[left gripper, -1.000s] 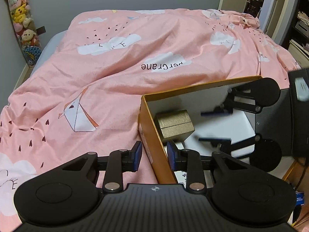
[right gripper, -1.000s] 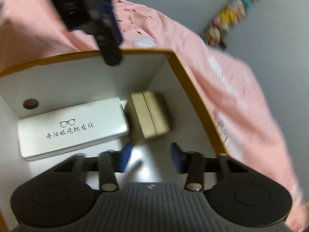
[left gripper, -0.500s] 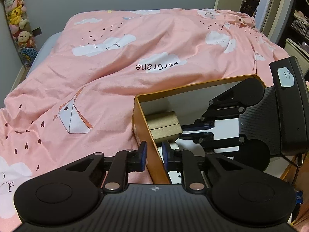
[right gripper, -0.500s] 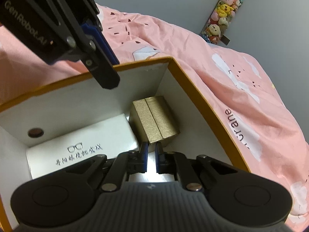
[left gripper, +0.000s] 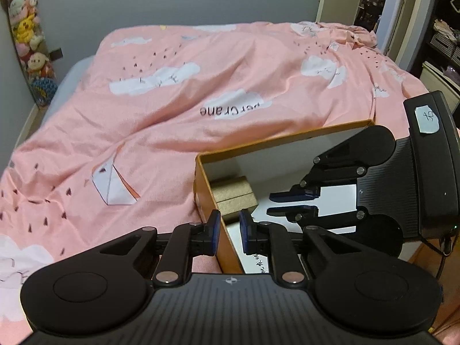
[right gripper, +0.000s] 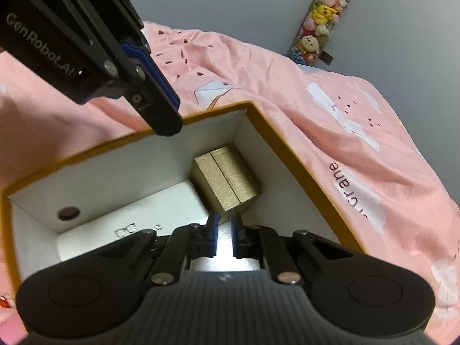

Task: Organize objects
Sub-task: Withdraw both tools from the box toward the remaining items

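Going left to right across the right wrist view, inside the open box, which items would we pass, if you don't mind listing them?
Round hole in the box wall → white glasses case → gold box → orange box rim → pink duvet.

The left hand-held gripper (left gripper: 229,231) points steeply downward, its blue pads clamped on a thin box wall that stands between them. The right hand-held gripper (right gripper: 224,235) also tilts downward, its two pads drawn close together with nothing between them, reaching in beside the left.
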`<state>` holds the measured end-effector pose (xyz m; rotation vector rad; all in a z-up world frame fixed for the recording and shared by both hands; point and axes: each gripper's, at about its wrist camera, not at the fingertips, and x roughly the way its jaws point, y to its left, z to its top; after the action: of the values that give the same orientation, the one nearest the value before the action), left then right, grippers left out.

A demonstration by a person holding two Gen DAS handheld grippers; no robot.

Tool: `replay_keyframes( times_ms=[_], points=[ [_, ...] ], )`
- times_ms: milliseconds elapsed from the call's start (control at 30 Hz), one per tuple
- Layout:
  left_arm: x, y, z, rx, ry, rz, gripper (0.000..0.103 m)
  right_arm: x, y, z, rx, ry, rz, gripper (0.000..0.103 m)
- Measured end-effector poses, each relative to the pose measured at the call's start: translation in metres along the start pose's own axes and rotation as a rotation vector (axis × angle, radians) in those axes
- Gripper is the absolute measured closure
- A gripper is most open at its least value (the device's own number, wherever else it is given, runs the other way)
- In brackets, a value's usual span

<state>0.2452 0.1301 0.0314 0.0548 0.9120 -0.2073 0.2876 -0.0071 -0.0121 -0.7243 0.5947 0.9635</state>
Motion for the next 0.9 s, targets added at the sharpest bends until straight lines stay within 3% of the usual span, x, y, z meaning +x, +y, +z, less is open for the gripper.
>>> replay_keyframes(
  times_ms=[133, 200, 333, 400, 500, 633, 767, 900],
  points=[
    [-0.021, -0.008, 0.001, 0.025, -0.024, 0.016, 0.085, -0.018, -0.001, 0.002, 0.068, -0.024, -0.031, 0.088],
    [-0.031, -0.012, -0.001, 0.038, -0.030, 0.021, 0.085, -0.030, -0.002, 0.000, 0.114, -0.041, -0.019, 0.080],
    [-0.049, -0.021, -0.007, 0.058, -0.037, 0.028, 0.085, -0.055, -0.001, -0.008, 0.189, -0.076, 0.000, 0.075],
    [-0.058, -0.026, -0.011, 0.063, -0.040, 0.029, 0.085, -0.069, 0.003, -0.013, 0.215, -0.086, -0.001, 0.064],
    [-0.072, -0.032, -0.020, 0.063, -0.055, 0.029, 0.085, -0.089, 0.010, -0.019, 0.250, -0.095, -0.006, 0.059],
    [-0.088, -0.041, -0.034, 0.021, -0.087, 0.008, 0.085, -0.116, 0.019, -0.030, 0.332, -0.113, 0.018, 0.054],
    [-0.104, -0.056, -0.054, -0.017, -0.126, 0.001, 0.080, -0.139, 0.024, -0.049, 0.507, -0.119, 0.067, 0.040],
    [-0.110, -0.073, -0.079, -0.071, -0.133, -0.052, 0.080, -0.155, 0.034, -0.073, 0.635, -0.120, 0.042, 0.039]
  ],
)
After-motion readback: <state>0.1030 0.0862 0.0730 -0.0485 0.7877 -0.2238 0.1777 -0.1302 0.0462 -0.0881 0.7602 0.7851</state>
